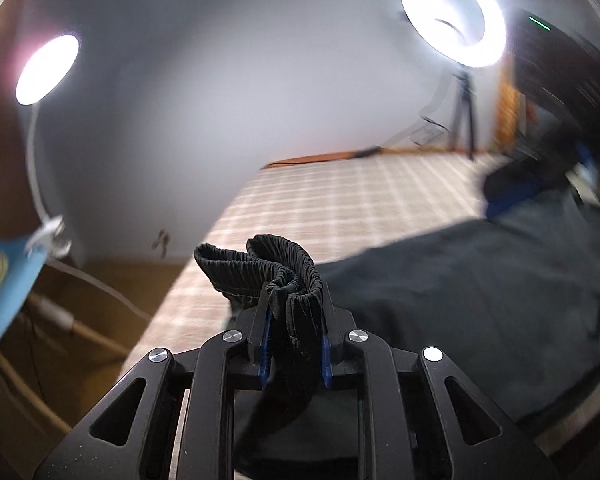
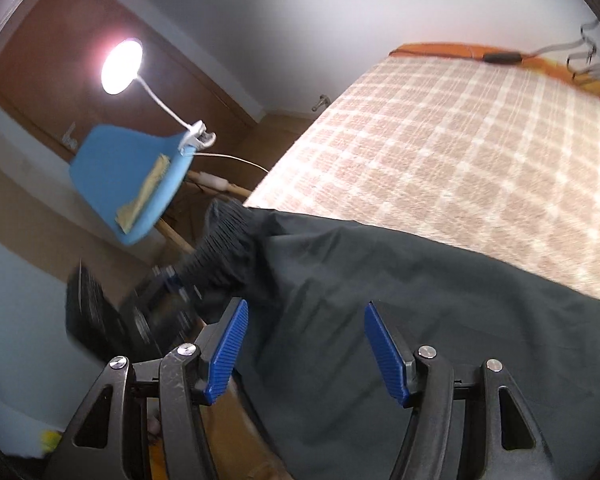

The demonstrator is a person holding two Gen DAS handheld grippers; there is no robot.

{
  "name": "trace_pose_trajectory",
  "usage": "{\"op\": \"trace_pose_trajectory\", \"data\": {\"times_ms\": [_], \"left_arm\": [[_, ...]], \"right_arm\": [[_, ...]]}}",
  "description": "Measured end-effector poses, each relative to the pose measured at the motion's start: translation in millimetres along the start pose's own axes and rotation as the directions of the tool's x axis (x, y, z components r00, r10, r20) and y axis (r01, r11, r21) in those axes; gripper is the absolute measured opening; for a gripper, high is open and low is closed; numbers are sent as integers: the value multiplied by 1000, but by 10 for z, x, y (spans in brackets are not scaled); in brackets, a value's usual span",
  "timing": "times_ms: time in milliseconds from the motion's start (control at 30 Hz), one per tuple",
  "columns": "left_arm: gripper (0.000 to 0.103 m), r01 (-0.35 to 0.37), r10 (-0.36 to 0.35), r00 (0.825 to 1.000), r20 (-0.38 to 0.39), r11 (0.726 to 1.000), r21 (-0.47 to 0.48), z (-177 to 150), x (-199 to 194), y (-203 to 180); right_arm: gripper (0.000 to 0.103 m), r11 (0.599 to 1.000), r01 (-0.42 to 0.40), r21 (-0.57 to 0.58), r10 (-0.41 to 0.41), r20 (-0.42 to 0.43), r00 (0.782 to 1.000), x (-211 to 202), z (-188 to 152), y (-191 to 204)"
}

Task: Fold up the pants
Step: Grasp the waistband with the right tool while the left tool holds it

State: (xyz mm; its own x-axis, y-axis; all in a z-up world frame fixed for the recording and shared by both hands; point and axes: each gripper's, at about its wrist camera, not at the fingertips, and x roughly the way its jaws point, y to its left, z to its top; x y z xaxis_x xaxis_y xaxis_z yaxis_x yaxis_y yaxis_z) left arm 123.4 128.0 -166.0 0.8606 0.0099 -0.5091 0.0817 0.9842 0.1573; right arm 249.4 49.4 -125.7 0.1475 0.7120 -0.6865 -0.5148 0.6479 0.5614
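Observation:
Dark pants [image 1: 460, 280] lie spread over a bed with a beige checked cover [image 1: 340, 200]. My left gripper [image 1: 294, 300] is shut on the gathered elastic waistband [image 1: 260, 260], which bunches up above the fingertips. In the right wrist view the same pants [image 2: 380, 300] drape over the bed's near edge, and the waistband [image 2: 224, 248] is lifted at the left by the blurred left gripper [image 2: 168, 280]. My right gripper [image 2: 306, 320] hovers over the fabric, open, with its blue pads [image 2: 228, 344] wide apart and pressing on nothing.
A blue chair [image 2: 128, 176] with a clamped white lamp [image 2: 122, 66] stands left of the bed. A ring light on a tripod [image 1: 454, 16] stands beyond the bed's far end. An orange strip and a cable [image 2: 500, 56] run along the far edge. A brown door is behind the chair.

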Motion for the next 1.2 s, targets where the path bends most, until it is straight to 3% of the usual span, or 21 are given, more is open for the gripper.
{"op": "trace_pose_trajectory", "data": {"times_ms": [200,367,533,667,700,767,833,1067,1200], "left_arm": [[16,32,-32,999,-6,993,110,-27,23,-434],[16,25,-28,1000,9,968,250,-78,-37,-738],[16,14,-23,1000,21,933,360,-132,-54,-954],[16,15,-29,999,25,904,427,-163,-66,-1115],[16,17,-32,999,26,902,431,-163,-74,-1144],[17,27,-41,999,24,911,412,-135,-93,-1182],[17,37,-52,998,28,921,387,-110,-113,-1174],[17,116,-142,988,60,943,311,139,-280,-1317],[17,175,-206,975,78,941,290,312,-365,-1477]], "right_arm": [[65,992,-92,81,96,-43,994,344,13,-81],[65,983,-138,125,148,-75,986,632,14,-89],[65,982,-119,144,134,-101,986,804,112,-72],[62,993,-19,120,36,-140,989,859,198,-13],[57,993,8,115,9,-148,989,867,213,-3],[31,993,32,113,-13,-159,987,874,211,-6],[23,992,19,124,-1,-150,989,851,189,-41],[17,986,-20,167,29,-52,998,374,10,-278],[17,983,-20,184,20,-1,1000,53,-77,-387]]}}
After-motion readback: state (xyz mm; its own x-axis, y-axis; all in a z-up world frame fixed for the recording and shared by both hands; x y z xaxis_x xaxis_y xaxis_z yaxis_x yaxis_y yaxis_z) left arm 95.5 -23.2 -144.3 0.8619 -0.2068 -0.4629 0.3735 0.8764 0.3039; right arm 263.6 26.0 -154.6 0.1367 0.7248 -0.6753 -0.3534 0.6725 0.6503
